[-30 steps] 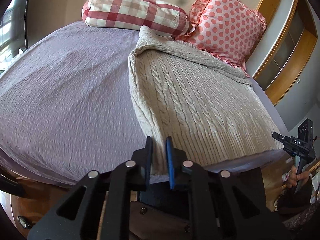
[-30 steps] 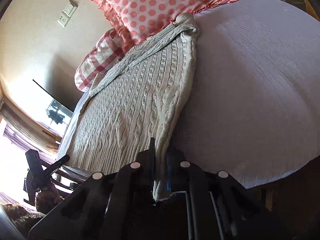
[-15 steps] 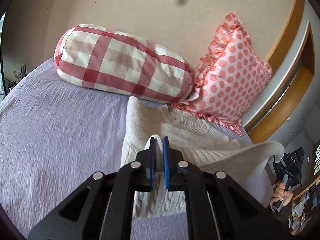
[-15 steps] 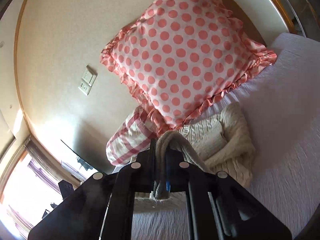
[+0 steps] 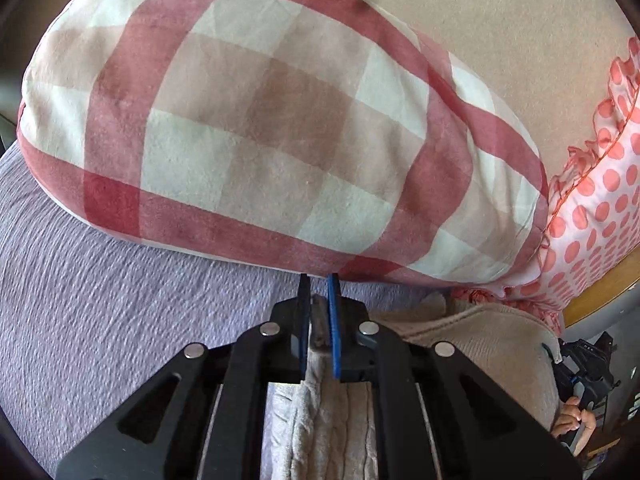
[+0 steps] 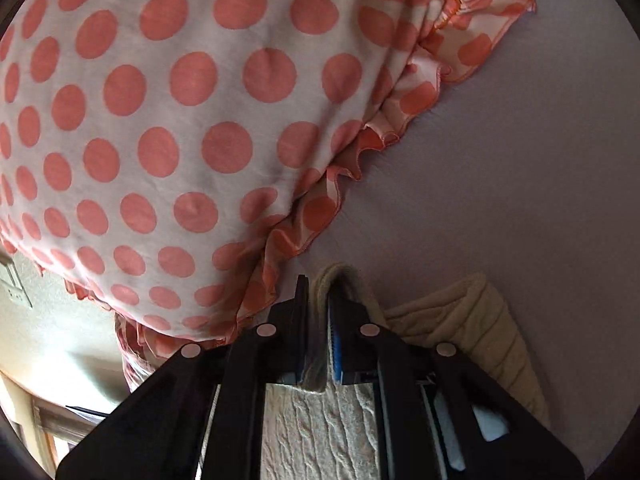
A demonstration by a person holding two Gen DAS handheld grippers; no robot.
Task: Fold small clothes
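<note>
Left claw (image 5: 319, 294) is clamped on a bit of the cream knit sweater (image 5: 472, 332); you can see the fabric pinched between the two fingers at bottom centre of the left view, with more of it hanging down under the tool. The right claw (image 6: 319, 294) is doing the same thing, squeezed tight on a rolled edge of the sweater (image 6: 468, 316) that loops over the fingertips.

Going outward, the left claw's tips are right up against the lower edge of the red-and-white checked pillow (image 5: 256, 120), which fills most of the frame, with the purple bedspread (image 5: 100, 300) to the lower left. On the right side the polka dot pillow (image 6: 180, 120) takes up the whole upper left, its ruffle just beside the claw tips, and bedspread (image 6: 540, 180) covers the upper right.

Progress-wise, I'd say the first fold is nearly made: both held corners are up at the pillow end of the bed, with more sweater lying underneath. Still left, as far as I can tell: set the edge down, let go, smooth it, and probably fold it across once more. How neat the lower layer is, can't see.
</note>
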